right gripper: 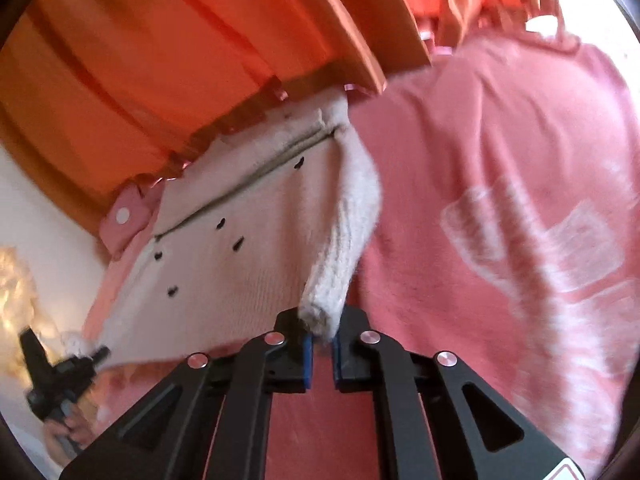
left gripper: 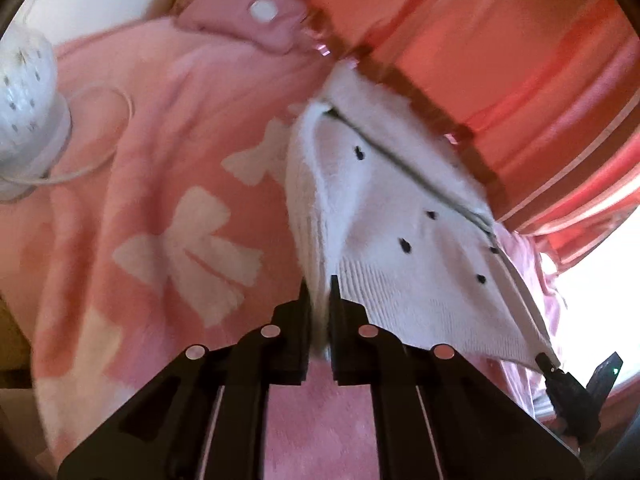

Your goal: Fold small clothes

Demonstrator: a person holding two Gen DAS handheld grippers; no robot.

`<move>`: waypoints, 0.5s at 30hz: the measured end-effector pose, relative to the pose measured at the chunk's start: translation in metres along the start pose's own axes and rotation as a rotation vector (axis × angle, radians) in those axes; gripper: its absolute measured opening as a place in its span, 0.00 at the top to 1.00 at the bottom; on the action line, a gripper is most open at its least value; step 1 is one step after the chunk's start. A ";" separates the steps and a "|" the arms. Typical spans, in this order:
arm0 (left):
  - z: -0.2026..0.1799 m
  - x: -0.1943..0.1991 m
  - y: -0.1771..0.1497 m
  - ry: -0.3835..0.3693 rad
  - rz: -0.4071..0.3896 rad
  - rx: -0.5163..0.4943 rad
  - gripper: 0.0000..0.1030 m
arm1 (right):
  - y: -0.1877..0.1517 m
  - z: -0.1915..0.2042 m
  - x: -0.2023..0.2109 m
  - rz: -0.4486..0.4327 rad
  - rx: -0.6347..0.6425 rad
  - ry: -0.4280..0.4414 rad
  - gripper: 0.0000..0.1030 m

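A small white knitted cardigan (left gripper: 400,216) with black dots and a zip hangs stretched above a pink blanket (left gripper: 132,184) with white bows. My left gripper (left gripper: 319,300) is shut on the cardigan's ribbed edge. My right gripper (right gripper: 319,334) is shut on the rolled cuff of the cardigan (right gripper: 248,248) at its other side. In the left wrist view the right gripper (left gripper: 568,384) shows at the cardigan's far corner. In the right wrist view the left gripper (right gripper: 60,376) shows at the lower left corner.
An orange-red striped curtain (left gripper: 500,40) hangs behind the bed. A pink pillow corner with a white button (left gripper: 262,10) lies at the blanket's far edge. A white dotted lamp (left gripper: 24,92) with a cord stands at the left. The pink blanket (right gripper: 500,200) fills the right.
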State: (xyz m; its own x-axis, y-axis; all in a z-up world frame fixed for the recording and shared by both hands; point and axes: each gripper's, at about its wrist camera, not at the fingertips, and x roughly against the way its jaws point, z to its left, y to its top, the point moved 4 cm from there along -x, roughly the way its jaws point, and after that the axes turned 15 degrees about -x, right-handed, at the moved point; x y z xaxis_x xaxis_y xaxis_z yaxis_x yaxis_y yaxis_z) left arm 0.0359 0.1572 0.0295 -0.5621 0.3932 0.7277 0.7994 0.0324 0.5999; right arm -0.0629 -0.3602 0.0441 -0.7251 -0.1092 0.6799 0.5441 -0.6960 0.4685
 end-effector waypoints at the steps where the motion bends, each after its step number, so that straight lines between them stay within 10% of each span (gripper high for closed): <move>1: -0.003 0.006 -0.001 0.003 -0.006 -0.012 0.96 | -0.004 -0.003 0.008 -0.001 0.005 -0.002 0.95; 15: -0.024 0.039 -0.096 0.010 0.137 -0.068 0.95 | -0.064 -0.048 0.044 0.119 0.064 -0.090 0.96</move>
State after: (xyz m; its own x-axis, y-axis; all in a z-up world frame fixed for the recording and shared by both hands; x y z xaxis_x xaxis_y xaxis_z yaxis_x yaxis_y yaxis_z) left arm -0.0681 0.1470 0.0078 -0.4510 0.3809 0.8072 0.8527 -0.0832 0.5157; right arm -0.1499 -0.3548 0.0175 -0.6148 -0.1225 0.7791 0.6518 -0.6352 0.4144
